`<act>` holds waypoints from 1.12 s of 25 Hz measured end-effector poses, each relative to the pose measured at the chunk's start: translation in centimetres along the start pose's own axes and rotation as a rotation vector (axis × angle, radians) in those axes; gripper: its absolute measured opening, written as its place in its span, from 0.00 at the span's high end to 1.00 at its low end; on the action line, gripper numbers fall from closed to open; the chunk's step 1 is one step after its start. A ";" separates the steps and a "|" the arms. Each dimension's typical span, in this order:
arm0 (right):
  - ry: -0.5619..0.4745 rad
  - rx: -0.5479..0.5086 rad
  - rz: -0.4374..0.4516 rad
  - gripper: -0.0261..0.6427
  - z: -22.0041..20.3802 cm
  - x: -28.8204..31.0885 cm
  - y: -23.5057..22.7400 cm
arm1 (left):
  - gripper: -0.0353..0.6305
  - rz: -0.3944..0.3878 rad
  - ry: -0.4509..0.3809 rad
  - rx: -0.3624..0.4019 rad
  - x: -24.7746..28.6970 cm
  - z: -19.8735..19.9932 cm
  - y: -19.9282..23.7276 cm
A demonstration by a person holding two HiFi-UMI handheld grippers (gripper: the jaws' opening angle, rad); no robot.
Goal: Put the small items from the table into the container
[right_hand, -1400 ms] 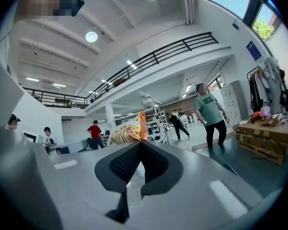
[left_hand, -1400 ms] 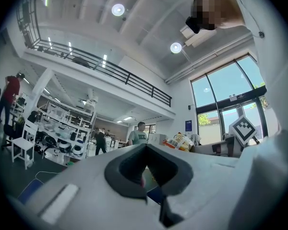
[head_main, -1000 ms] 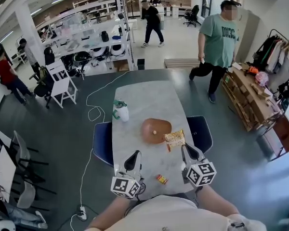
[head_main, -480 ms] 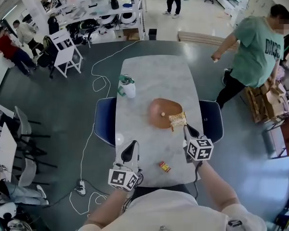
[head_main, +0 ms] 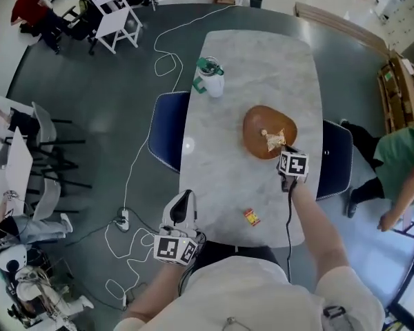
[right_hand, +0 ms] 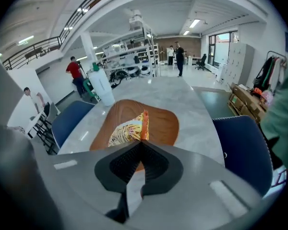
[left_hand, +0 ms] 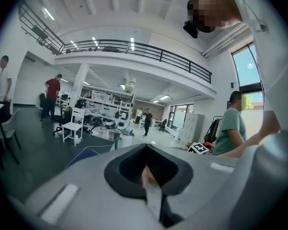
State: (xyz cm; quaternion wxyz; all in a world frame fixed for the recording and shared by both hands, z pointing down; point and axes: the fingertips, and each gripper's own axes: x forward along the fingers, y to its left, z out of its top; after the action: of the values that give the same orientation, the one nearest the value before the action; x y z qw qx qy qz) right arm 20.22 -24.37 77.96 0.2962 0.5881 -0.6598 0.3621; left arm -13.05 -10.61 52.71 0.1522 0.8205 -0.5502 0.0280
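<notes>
The marble table [head_main: 248, 61] holds the wooden bowl [head_main: 255, 126]. My right claw [head_main: 283, 148] is clenched on the edge of a yellow snack packet [head_main: 272, 138], which is over the bowl but not yet let go. My left claw [head_main: 183, 202] is closed on nothing (near the table's edge). One small red-and-yellow wrapped item [head_main: 252, 217] is left on the tabletop — I judge that one comes next.

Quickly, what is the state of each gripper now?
Left gripper: closed, nothing seen held.
Right gripper: closed on the snack packet, over the brown tray.

White shirt [head_main: 252, 288], grey left tool [head_main: 185, 197], right tool [head_main: 282, 149]
</notes>
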 end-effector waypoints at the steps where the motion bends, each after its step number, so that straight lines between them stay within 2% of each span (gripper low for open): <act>1: 0.034 -0.011 -0.013 0.92 -0.2 1.2 -0.1 | 0.94 0.020 0.015 -0.004 -0.3 -0.2 0.6; 7: 0.185 -0.061 -0.068 0.91 -1.8 6.6 -0.2 | 0.94 0.089 0.031 -0.010 -1.4 -1.5 3.3; 9: 0.215 -0.071 -0.063 0.86 -2.0 7.6 -0.2 | 0.94 0.094 0.027 -0.008 -1.4 -1.7 3.5; 11: 0.231 -0.073 -0.050 0.77 -1.8 8.2 0.0 | 0.94 0.095 0.026 -0.008 -1.1 -1.8 3.6; 15: 0.202 -0.064 -0.030 0.74 -0.5 7.2 1.0 | 0.94 0.084 0.023 -0.015 -1.0 -1.6 4.1; 19: 0.059 -0.008 0.026 0.74 2.2 2.2 2.9 | 0.94 0.031 -0.006 -0.008 -1.0 -0.2 3.8; 21: -0.055 0.019 0.072 0.73 4.0 -1.7 3.4 | 0.94 0.000 -0.024 0.003 -0.6 0.7 2.6; 24: -0.232 0.033 0.149 0.66 5.7 -9.0 4.0 | 0.94 -0.042 -0.040 0.019 -0.9 2.0 -0.4; 28: -0.500 0.031 0.192 0.69 8.7 -19.7 4.9 | 0.94 -0.144 -0.110 0.056 -0.6 4.4 -4.3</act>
State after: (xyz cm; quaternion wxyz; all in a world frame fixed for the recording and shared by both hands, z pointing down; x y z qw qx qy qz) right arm 18.25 -20.26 56.37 0.0794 0.5986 -0.7595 0.2420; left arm -9.90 -9.76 47.48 0.1002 0.8622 -0.4964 -0.0129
